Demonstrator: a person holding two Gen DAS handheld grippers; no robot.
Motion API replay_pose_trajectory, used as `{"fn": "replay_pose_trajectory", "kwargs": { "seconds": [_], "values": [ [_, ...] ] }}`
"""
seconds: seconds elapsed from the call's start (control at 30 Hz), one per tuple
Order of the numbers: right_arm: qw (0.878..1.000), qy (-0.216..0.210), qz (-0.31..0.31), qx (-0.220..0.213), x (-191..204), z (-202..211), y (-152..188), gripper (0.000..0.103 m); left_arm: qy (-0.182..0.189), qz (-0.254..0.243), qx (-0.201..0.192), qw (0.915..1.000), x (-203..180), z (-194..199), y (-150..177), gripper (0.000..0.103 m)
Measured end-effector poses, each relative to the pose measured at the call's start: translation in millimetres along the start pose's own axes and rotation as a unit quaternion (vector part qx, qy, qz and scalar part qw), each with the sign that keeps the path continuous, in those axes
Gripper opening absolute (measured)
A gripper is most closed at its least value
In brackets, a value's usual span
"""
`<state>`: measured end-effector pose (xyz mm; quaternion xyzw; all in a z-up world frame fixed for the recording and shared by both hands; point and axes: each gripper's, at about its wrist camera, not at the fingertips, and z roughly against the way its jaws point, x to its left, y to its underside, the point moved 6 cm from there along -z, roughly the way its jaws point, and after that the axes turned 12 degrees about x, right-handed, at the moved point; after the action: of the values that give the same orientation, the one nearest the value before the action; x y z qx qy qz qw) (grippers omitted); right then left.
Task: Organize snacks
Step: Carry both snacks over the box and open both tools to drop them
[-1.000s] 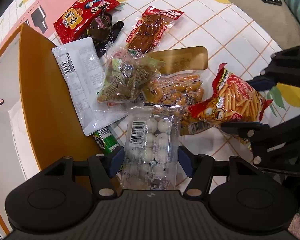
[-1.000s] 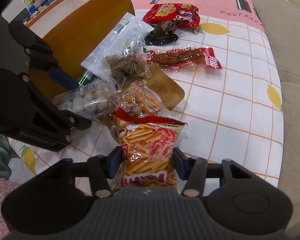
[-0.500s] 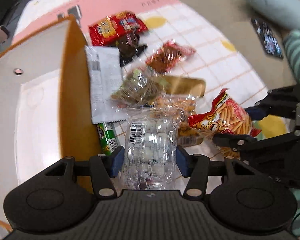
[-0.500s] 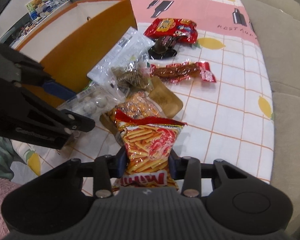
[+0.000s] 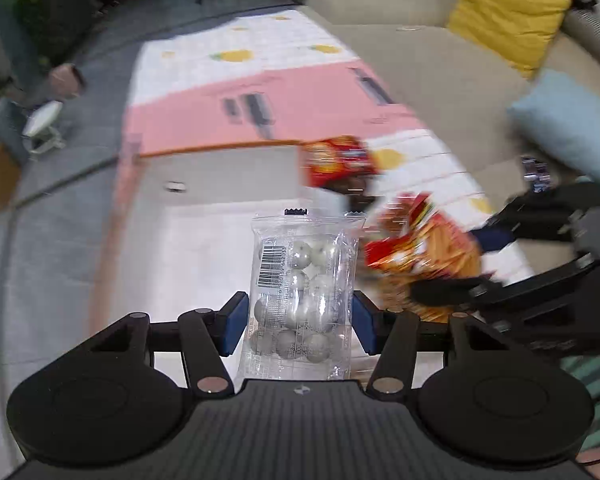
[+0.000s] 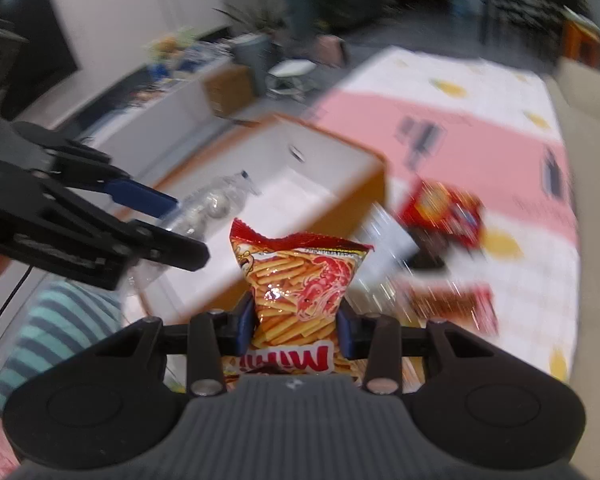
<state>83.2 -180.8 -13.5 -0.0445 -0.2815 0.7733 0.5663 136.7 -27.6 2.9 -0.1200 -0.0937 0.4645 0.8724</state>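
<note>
My left gripper [image 5: 298,320] is shut on a clear bag of white balls [image 5: 300,276] and holds it upright in the air above the white inside of the orange box [image 5: 204,248]. My right gripper [image 6: 296,324] is shut on a red bag of shrimp sticks [image 6: 300,276], lifted clear of the table beside the box's orange wall [image 6: 340,216]. The two grippers hang side by side. The left gripper [image 6: 152,220] with its clear bag [image 6: 212,204] shows in the right wrist view. The right gripper [image 5: 540,272] with the red bag [image 5: 424,248] shows in the left wrist view.
Blurred snack packs lie on the checked tablecloth [image 6: 540,280] right of the box, among them a red bag [image 6: 444,212] and a red sausage pack [image 6: 452,304]. A beige sofa [image 5: 440,60] with yellow [image 5: 504,12] and blue [image 5: 568,128] cushions lies beyond.
Both grippers closed on their bags and lifted them off the table. Both views have swung up, the left one from the snack pile to over the box.
</note>
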Motion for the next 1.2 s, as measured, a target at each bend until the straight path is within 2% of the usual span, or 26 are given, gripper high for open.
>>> {"fn": "replay_pose_trajectory", "kwargs": {
  "seconds": [0.13,0.27,0.4,0.6,0.77,0.93,1.2],
  "values": [
    [0.998,-0.013,0.057,-0.006,33.9,-10.6,-41.4,0.038,-0.034,-0.004,0.029,0.9990,37.4,-11.4,0.1,0.062],
    [0.993,-0.029,0.115,0.021,63.0,-44.4,-69.5,0.038,-0.050,-0.015,0.073,0.9960,61.6,-42.6,3.8,0.062],
    [0.980,-0.020,0.189,0.063,88.4,-85.5,-78.5,0.038,-0.057,-0.040,0.113,0.9911,77.5,-72.7,10.0,0.062],
    [0.954,-0.031,0.273,0.123,104.1,-128.5,-81.1,0.038,-0.043,-0.092,0.158,0.9822,81.2,-106.9,23.5,0.063],
    [0.942,-0.032,0.287,0.174,99.6,-164.1,-82.6,0.038,-0.038,-0.108,0.192,0.9747,80.6,-126.3,27.3,0.063],
    [0.939,-0.026,0.274,0.208,96.4,-187.5,-81.6,0.038,-0.035,-0.093,0.219,0.9706,83.4,-141.1,24.6,0.063],
    [0.936,-0.034,0.270,0.224,93.1,-196.3,-77.5,0.039,-0.026,-0.085,0.237,0.9674,82.8,-148.4,28.6,0.064]
  ]
}}
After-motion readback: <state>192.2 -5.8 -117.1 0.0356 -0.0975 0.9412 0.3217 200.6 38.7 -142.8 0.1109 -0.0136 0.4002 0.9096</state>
